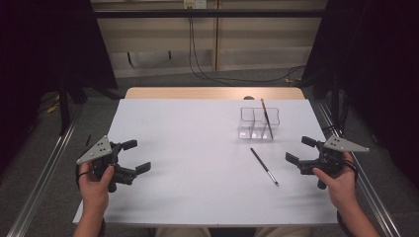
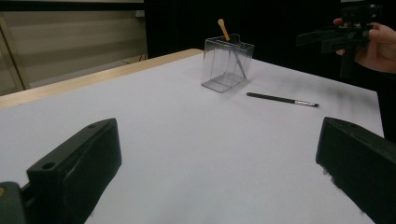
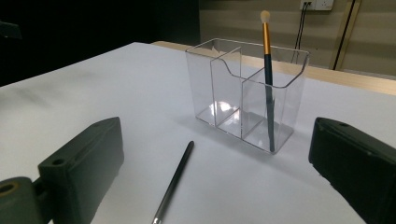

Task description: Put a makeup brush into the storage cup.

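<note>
on the white table (image 1: 197,187), right of the middle, a slim black brush (image 1: 264,166) lies flat and free, touching nothing. its long axis runs on a diagonal: the far end points up toward the clear organizer (image 1: 259,123), and the near end, with the silver ferrule and bristles, points toward the person's right side. the organizer stands just beyond it, apart from it, and already has one brush (image 1: 267,118) standing tilted in its right-hand compartment, pale tip up.

the right gripper (image 1: 301,149) hovers just to the right of the lying brush, jaws spread wide and holding nothing, and they open toward the table's middle. in the right gripper view the lying brush (image 3: 173,183) sits low between the two jaws, its handle end leading away toward the organizer (image 3: 247,98). the left gripper (image 1: 136,156) is well apart on the other side of the table, also wide open and empty; from its own view the brush (image 2: 282,99) is small and far off.

so the right hand is clearly the nearer one. judging by the layout, the pick falls to it, and the jaws would need to cross the brush's diagonal, not run along it, to close on the thin shaft.
</note>
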Available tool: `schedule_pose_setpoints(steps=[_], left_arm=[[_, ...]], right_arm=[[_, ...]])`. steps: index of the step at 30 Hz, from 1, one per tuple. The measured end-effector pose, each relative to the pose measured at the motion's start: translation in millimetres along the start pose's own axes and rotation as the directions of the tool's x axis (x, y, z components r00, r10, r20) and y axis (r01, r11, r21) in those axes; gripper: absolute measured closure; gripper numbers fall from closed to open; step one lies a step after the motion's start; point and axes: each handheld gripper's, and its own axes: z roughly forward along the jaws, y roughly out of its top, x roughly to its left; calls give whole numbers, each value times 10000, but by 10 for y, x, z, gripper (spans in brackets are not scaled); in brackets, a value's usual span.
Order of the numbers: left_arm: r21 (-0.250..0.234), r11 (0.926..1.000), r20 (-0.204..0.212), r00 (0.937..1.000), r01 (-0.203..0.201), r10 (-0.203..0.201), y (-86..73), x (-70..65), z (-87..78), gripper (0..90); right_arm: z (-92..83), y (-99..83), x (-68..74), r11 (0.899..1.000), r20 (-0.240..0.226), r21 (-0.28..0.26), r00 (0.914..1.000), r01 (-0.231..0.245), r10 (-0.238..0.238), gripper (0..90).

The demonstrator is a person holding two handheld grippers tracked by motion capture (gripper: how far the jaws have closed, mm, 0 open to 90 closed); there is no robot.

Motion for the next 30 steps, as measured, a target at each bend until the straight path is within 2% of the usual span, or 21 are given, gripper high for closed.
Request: schedule_pose_setpoints(steps=[9,15,21,30], left_arm=[[88,9999,-1,10000,-65,65,-2,11,-21,2],[72,10000,-12,10000,-39,39,-5,-9,-10,2],[154,9998,12,9999,-105,105,1,-4,18,2],[128,9999,27,10000,4,-4,-8,-7,26,2]], right_arm=[[-16,-4,-27,10000,25,-56,10000,-2,2,27],[10,-7,-16,10000,50,26,10000,73,-73,27],[28,-5,-5,10000,-33,51,10000,20,-20,27],[104,29,8,9999,-43,36,9999,-95,95,28]])
